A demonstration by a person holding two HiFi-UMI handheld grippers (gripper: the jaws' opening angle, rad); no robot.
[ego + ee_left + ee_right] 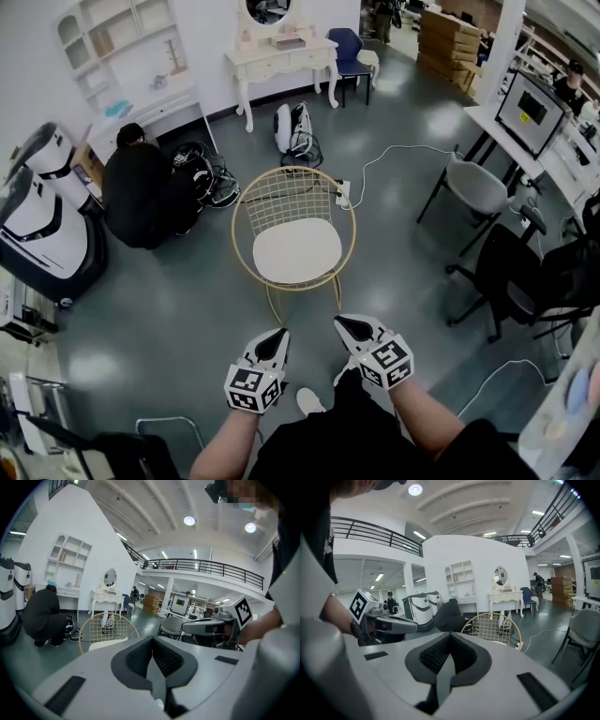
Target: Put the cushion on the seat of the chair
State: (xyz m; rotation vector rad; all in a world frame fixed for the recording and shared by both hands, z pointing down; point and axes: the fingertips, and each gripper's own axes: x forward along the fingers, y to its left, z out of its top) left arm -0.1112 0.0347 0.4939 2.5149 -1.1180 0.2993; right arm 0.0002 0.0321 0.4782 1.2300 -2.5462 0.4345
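Mezzanine railing beyond chair escapes head view.

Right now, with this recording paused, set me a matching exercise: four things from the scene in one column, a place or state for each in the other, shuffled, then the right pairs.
Things
1. cushion
2. left gripper
3. person in black
4. dressing table

Places or states
A. white, with curved legs, standing beyond the chair
B. crouched to the left of the chair in the head view
C. lying on the chair's seat
D. jaws shut with nothing between them, short of the chair

Pairs: 1-C, 2-D, 3-B, 4-A
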